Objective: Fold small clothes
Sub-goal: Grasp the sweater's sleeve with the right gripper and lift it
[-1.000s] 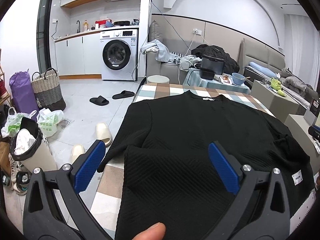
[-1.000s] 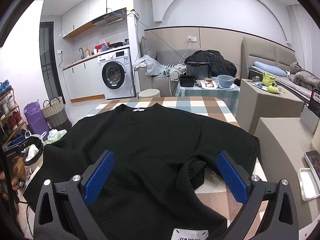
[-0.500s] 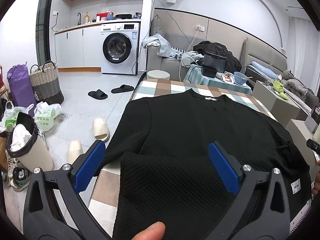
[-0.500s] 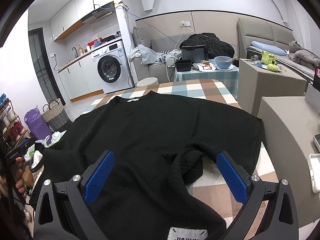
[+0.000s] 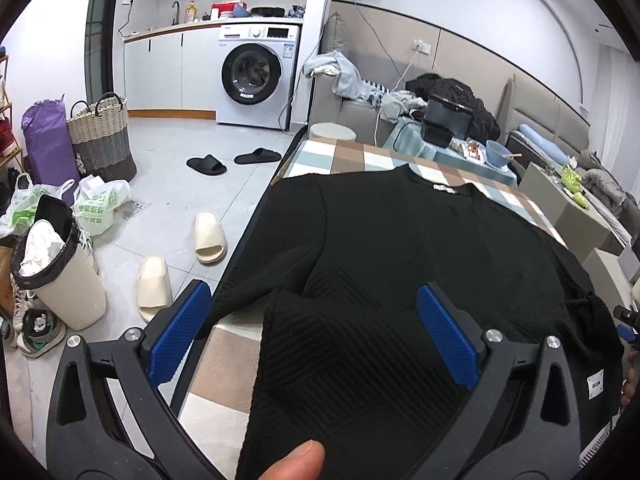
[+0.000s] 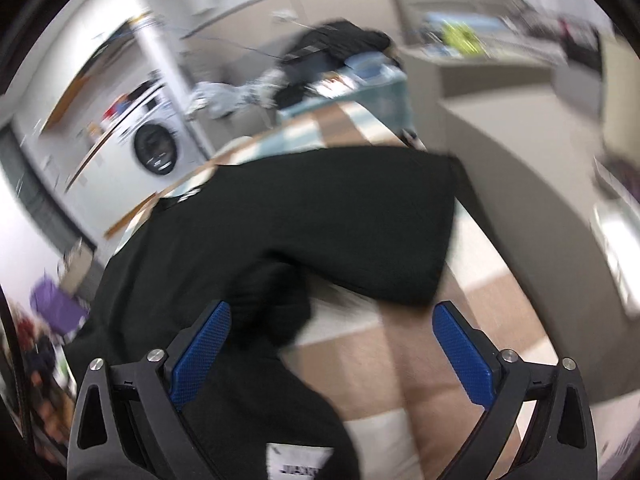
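A black textured sweater [image 5: 400, 248] lies spread on a checked table [image 5: 352, 156], collar at the far end, with its left sleeve folded in over the body. My left gripper [image 5: 314, 328] is open, low over the sweater's near left part, with the folded sleeve between its blue pads. In the blurred right wrist view, the sweater [image 6: 320, 216] fills the middle and its right sleeve [image 6: 276, 304] is bunched. My right gripper [image 6: 332, 352] is open, over the sleeve and the bare table [image 6: 432, 360] beside it.
On the floor to the left are a white bin [image 5: 60, 280], cream slippers [image 5: 208, 236], black slippers [image 5: 208, 165], plastic bags and a woven basket [image 5: 102, 136]. A washing machine [image 5: 256, 76] stands behind. A sofa with clothes, and a side table with a bowl [image 5: 498, 154], lie beyond the table.
My right gripper has swung sharply right and tilted, so its view is now blurred, with the right sleeve and bare table between its fingers. My left gripper has tilted down slightly.
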Available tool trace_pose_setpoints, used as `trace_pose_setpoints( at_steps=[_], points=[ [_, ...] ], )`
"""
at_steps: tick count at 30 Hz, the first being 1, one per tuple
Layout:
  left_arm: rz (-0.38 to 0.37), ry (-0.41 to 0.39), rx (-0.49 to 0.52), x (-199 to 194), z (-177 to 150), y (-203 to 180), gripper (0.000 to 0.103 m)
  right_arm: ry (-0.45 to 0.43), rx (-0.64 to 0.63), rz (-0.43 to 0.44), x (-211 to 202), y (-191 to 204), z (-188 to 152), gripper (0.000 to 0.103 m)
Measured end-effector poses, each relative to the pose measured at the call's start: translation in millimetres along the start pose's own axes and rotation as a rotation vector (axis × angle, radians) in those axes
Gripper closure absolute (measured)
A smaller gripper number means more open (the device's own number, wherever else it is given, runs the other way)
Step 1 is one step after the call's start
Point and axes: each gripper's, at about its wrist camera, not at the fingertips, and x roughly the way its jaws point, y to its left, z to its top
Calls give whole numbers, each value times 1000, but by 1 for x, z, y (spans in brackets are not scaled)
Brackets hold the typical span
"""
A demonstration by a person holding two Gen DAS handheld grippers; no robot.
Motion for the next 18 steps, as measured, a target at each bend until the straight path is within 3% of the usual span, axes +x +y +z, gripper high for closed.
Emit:
trace_pose_setpoints(
  at_steps=[8, 11, 12, 15, 17, 18],
  points=[
    [-13, -16, 26, 7, 3, -8, 1, 95, 262, 173, 32, -38, 15, 9],
    [-20, -28, 44, 7, 4, -15, 1, 74, 311, 133, 38, -45, 29, 13],
    [-18, -34, 52, 7, 5, -17, 1, 67, 303, 108, 40, -46, 33, 18],
    [-11, -41, 67, 6, 4, -22, 1, 65, 280, 17, 48, -50, 48, 47],
    [-13, -41, 66, 6, 4, -23, 1, 92, 272, -40, 55, -51, 57, 76],
    [-12, -43, 63, 7, 4, -24, 1, 107, 266, -57, 58, -51, 60, 82]
  ],
)
